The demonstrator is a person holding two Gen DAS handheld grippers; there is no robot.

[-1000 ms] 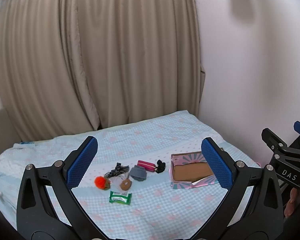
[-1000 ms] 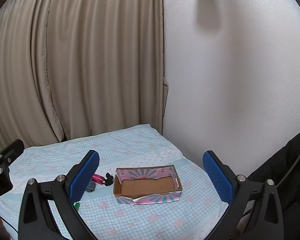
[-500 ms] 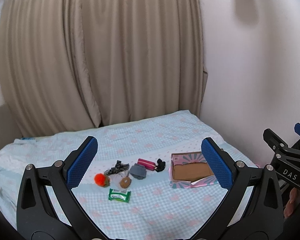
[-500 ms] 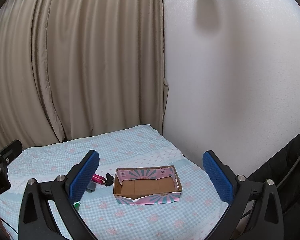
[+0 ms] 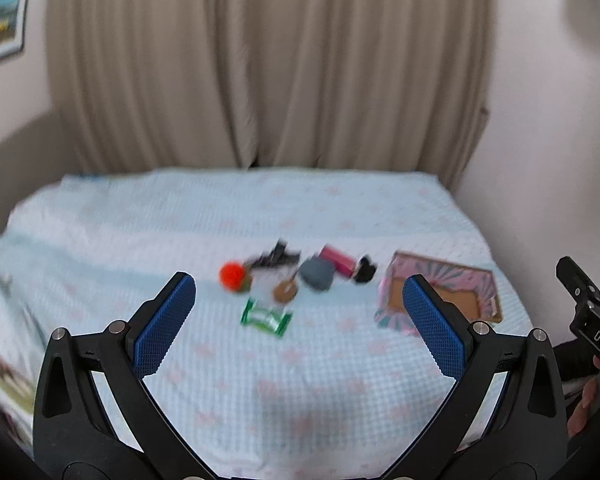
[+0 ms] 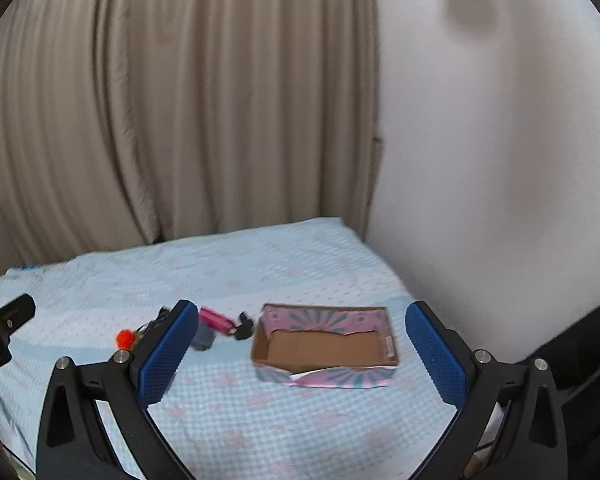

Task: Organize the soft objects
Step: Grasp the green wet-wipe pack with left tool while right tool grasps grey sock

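Sorting not begun: box (image 6: pixel 326 346) on the bed (image 5: pixel 260 380) holds nothing.
Soft items (image 5: pixel 292 280) cluster left of box; left gripper (image 5: pixel 298 320) and right gripper (image 6: pixel 302 350) both spread, holding nothing.

Left claw (image 5: pixel 298 322) nearer the bedspread (image 5: pixel 228 368)

Soft even light, motion blur, dark fisheye corners

The toys (image 5: pixel 284 280) past the open jaws look blurry. The right pad hides one box (image 5: pixel 448 292) corner.
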